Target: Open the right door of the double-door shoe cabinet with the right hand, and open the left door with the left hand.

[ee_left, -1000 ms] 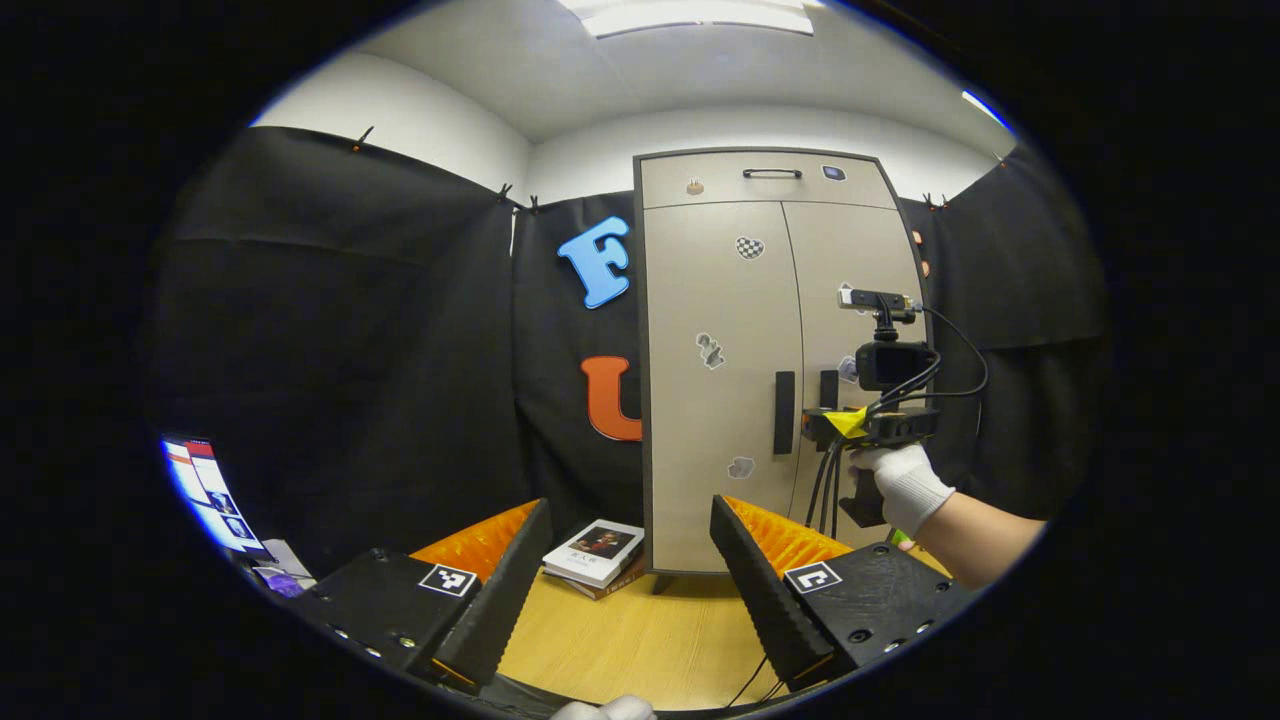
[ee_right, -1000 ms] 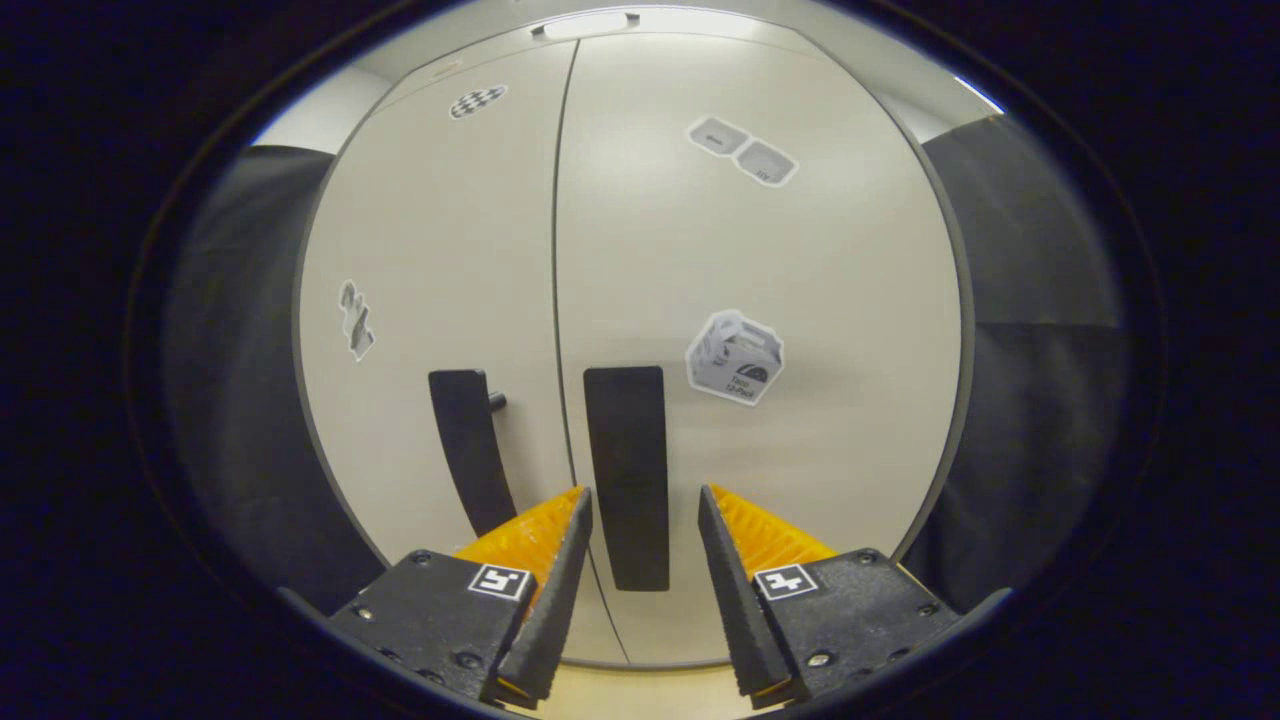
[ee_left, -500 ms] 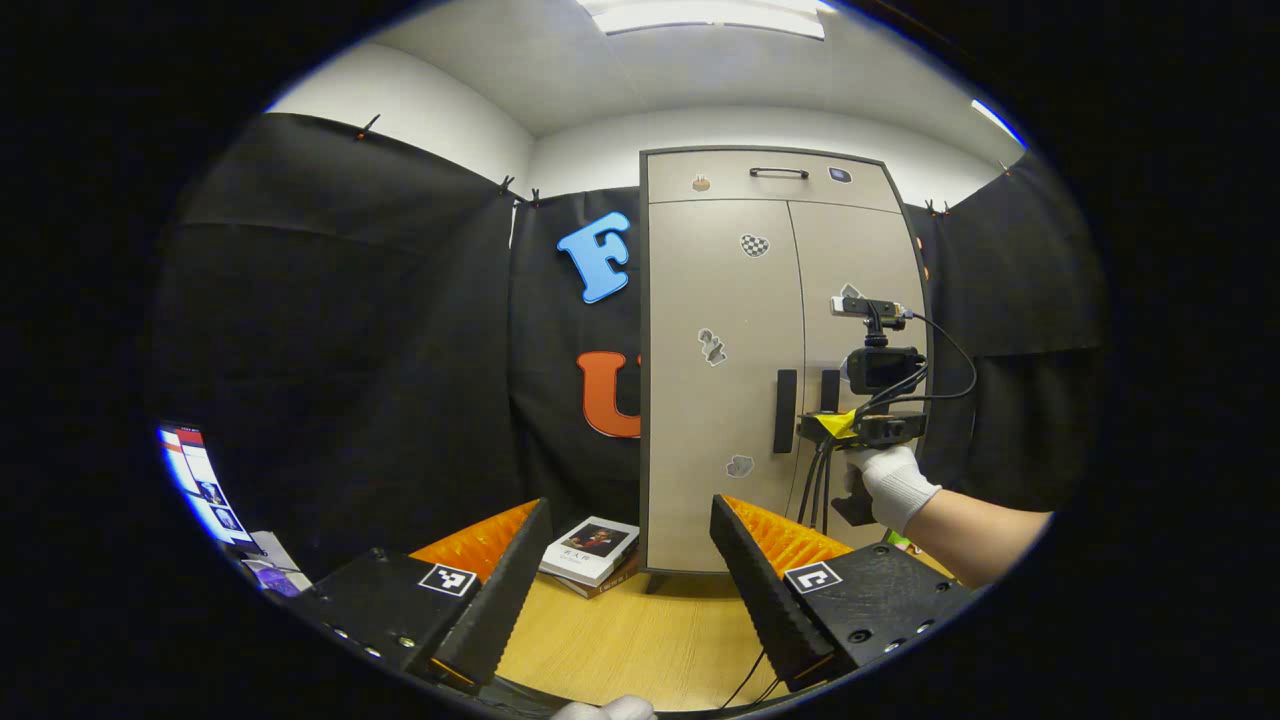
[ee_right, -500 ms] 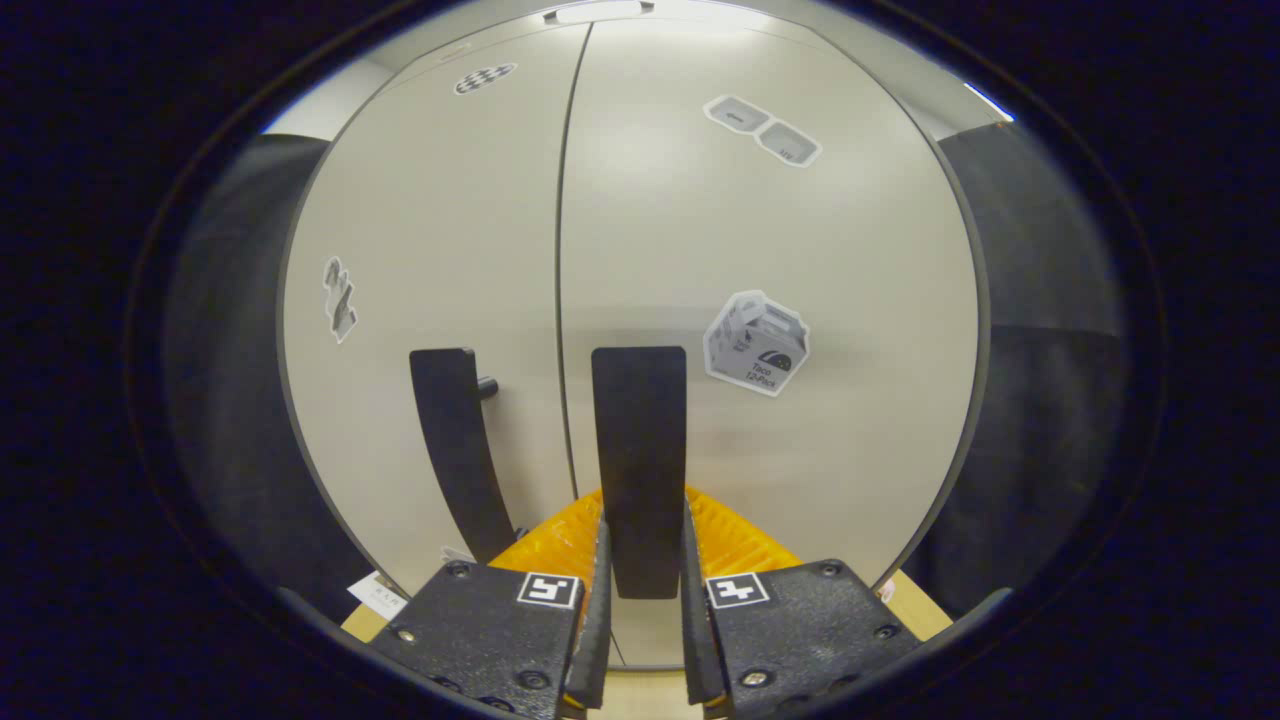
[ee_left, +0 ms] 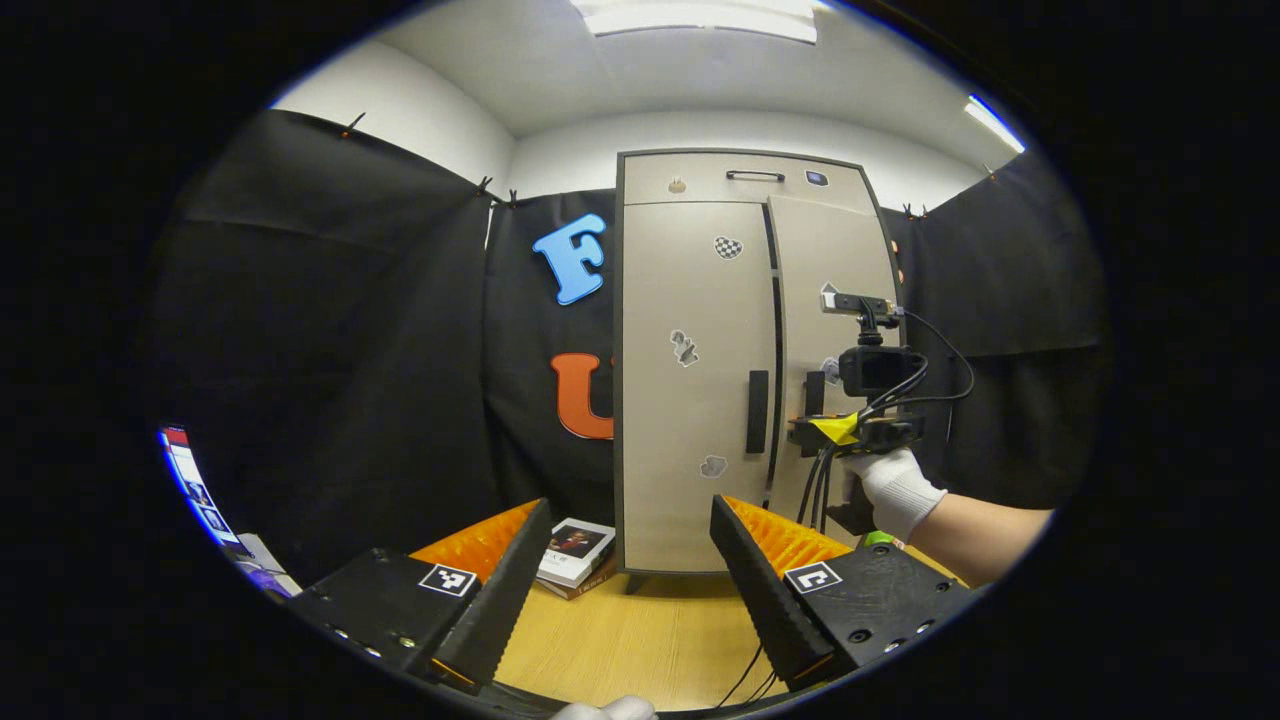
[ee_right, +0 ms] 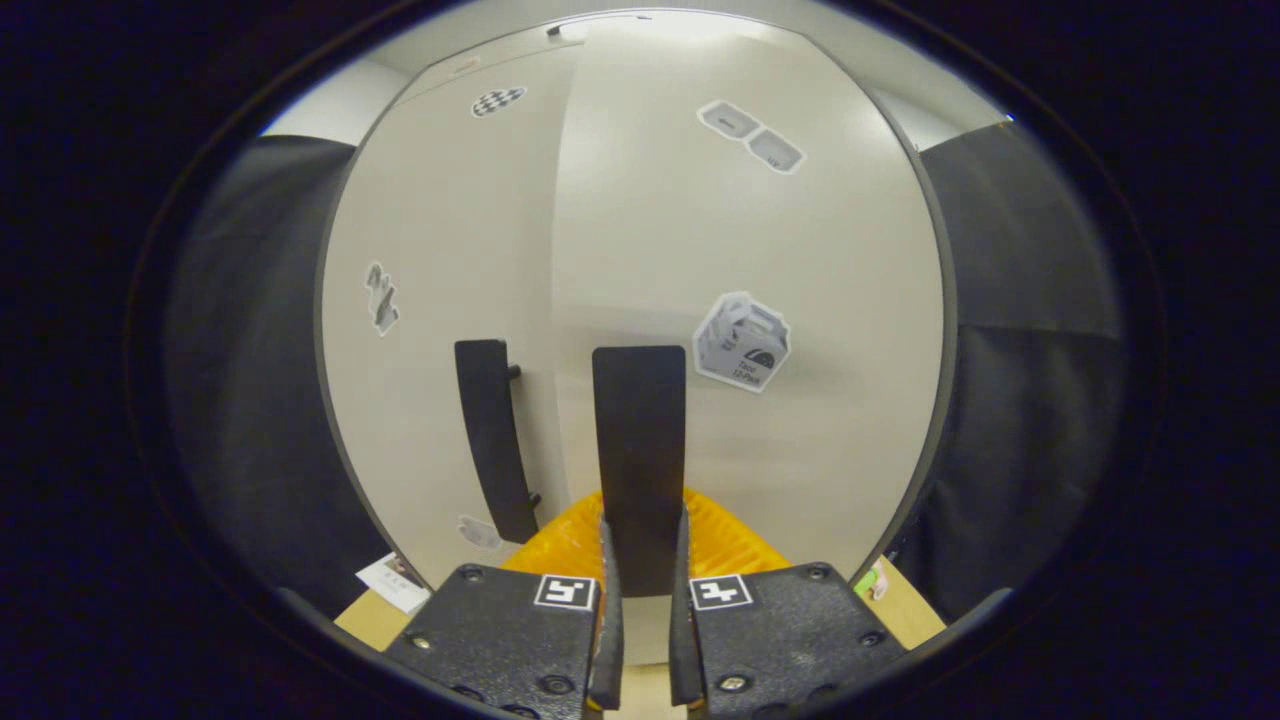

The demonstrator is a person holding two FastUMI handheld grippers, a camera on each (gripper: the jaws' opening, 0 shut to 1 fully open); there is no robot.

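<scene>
Left gripper fingers wide apart above wooden table, short of left door, which is flush. Right door ajar; right gripper clamped on right door handle

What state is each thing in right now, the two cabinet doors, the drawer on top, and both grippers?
Right door: pulled slightly ajar.
Left door: shut.
Top drawer: shut.
Right gripper: shut on the right door handle.
Left gripper: open, holding nothing, back from the cabinet.
Left door handle: untouched.
</scene>
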